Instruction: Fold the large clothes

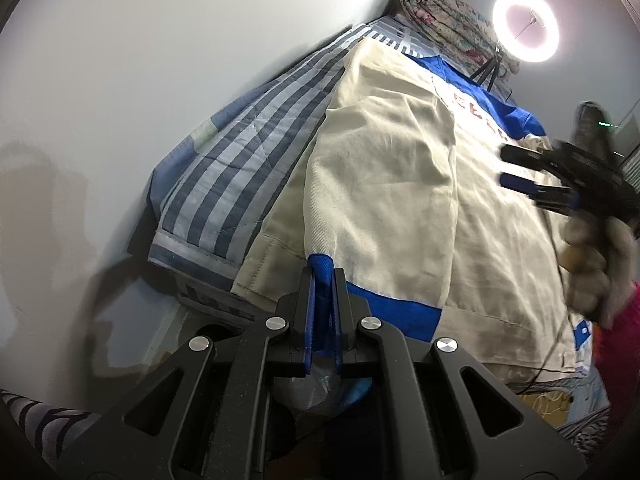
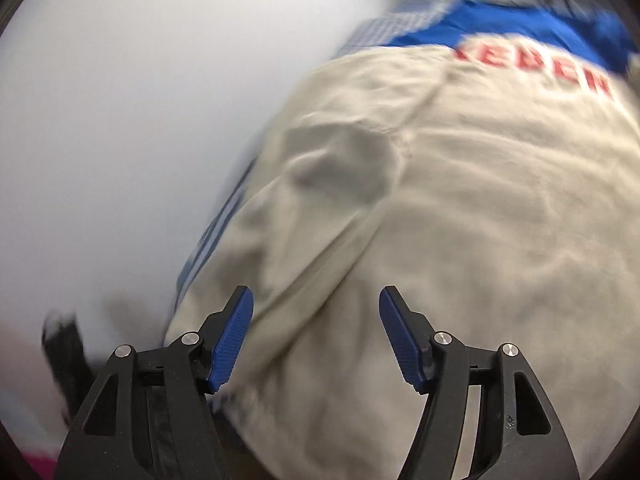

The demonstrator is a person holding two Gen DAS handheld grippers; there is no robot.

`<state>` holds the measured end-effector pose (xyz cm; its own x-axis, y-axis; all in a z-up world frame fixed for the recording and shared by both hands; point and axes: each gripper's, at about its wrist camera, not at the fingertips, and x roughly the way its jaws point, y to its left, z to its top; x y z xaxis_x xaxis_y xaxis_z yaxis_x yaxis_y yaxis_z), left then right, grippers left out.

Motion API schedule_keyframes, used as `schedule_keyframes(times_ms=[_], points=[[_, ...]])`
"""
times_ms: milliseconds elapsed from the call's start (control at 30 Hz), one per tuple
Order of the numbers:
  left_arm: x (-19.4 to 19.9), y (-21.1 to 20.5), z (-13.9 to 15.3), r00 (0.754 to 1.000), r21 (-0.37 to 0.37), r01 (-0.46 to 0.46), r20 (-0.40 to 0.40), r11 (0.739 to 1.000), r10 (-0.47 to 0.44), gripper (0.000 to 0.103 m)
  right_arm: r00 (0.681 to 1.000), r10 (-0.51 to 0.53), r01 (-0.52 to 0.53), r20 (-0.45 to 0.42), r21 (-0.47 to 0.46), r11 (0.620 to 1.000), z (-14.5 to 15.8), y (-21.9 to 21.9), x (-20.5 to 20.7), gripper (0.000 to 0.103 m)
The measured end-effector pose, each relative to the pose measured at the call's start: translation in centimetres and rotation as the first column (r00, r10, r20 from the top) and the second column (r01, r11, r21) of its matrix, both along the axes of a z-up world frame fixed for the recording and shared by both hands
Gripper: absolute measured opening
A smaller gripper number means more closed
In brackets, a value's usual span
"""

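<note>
Red blurred lettering on beige jacket (image 2: 460, 208), roughly "EDER", not surely legible

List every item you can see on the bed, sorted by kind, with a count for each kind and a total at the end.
Garment: 1, the beige and blue jacket
Bedding: 2, the striped quilt and the rolled floral blanket
Lamp: 1, the ring light on its small tripod
Total: 4
</note>
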<state>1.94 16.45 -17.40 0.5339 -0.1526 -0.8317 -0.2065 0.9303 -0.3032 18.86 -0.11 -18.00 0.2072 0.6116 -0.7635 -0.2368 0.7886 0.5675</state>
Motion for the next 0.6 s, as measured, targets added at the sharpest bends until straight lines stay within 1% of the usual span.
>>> schedule_keyframes(times_ms=[33,67,100,133,167,200,233,267,300,333,367,433,467,500,533,567,600], points=[[0.0,0.1,0.0,1.0,0.002,-0.004,0.001,1.0,0.004,0.005,0.999,-0.03,0.031,-0.024,0.008,1.0,-0.9,0.1,1.1,0.063],[0.0,0.2,0.0,1.0,0.008,-0.007,0.002,1.0,0.007,0.005,0.998,-0.04,0.04,-0.041,0.01,0.999,-1.7,0.7,1.9,0.052],[-0.1,0.2,0.0,1.0,0.02,-0.011,0.002,1.0,0.011,0.005,0.998,-0.034,0.035,-0.05,0.012,0.999,-2.0,1.0,2.4,0.043],[-0.2,0.1,0.0,1.0,0.029,-0.011,0.001,1.0,0.011,0.005,0.998,-0.018,0.018,-0.059,0.005,1.0,-2.5,1.7,2.9,0.026],[-0.3,0.0,0.0,1.0,0.039,-0.012,-0.001,0.999,0.012,0.005,0.998,-0.001,-0.001,-0.06,-0.029,1.0,-2.8,2.6,3.1,0.021],[-0.4,-0.1,0.0,1.0,0.046,-0.011,-0.005,0.999,0.011,0.005,0.999,0.0,-0.003,-0.047,-0.066,0.998,-2.7,3.0,3.0,0.021],[-0.5,-0.1,0.0,1.0,0.048,-0.016,-0.01,0.999,0.016,0.005,1.0,0.001,-0.002,-0.007,-0.134,0.991,-2.2,3.7,2.6,0.021],[-0.7,0.1,0.0,0.999,0.046,-0.03,-0.011,0.998,0.03,0.008,0.999,0.006,0.0,0.035,-0.196,0.981,-1.4,4.3,2.0,0.021],[-0.8,0.4,0.1,0.999,0.032,-0.045,-0.01,0.998,0.046,0.016,0.997,0.012,0.006,0.075,-0.237,0.971,-0.8,4.8,1.4,0.021],[-1.1,1.0,0.3,0.998,0.008,-0.065,0.0,0.998,0.065,0.022,0.992,0.03,0.004,0.125,-0.267,0.964,0.1,5.3,0.4,0.021],[-1.3,1.6,0.6,0.996,-0.015,-0.085,0.014,0.996,0.085,0.023,0.982,0.066,-0.01,0.178,-0.3,0.954,1.1,6.0,-0.8,0.021],[-1.5,2.3,0.9,0.993,-0.048,-0.111,0.027,0.993,0.113,0.026,0.961,0.112,-0.024,0.252,-0.326,0.945,2.0,6.7,-2.6,0.021],[-1.4,2.6,0.9,0.992,-0.068,-0.12,0.027,0.99,0.122,0.026,0.953,0.134,-0.046,0.272,-0.306,0.951,2.5,7.0,-3.5,0.021],[-1.3,2.8,0.8,0.992,-0.088,-0.126,0.02,0.988,0.128,0.026,0.949,0.15,-0.073,0.276,-0.272,0.959,2.6,7.5,-3.9,0.021],[-1.2,2.9,0.6,0.992,-0.098,-0.127,0.012,0.987,0.129,0.026,0.948,0.175,-0.121,0.266,-0.205,0.971,2.7,7.8,-4.5,0.021],[-1.1,2.8,0.5,0.992,-0.099,-0.125,0.005,0.987,0.126,0.026,0.95,0.206,-0.178,0.235,-0.134,0.975,2.5,8.0,-4.8,0.021],[-0.9,2.6,0.5,0.993,-0.092,-0.118,0.003,0.989,0.119,0.026,0.95,0.232,-0.217,0.208,-0.089,0.972,2.2,8.4,-4.9,0.021]])
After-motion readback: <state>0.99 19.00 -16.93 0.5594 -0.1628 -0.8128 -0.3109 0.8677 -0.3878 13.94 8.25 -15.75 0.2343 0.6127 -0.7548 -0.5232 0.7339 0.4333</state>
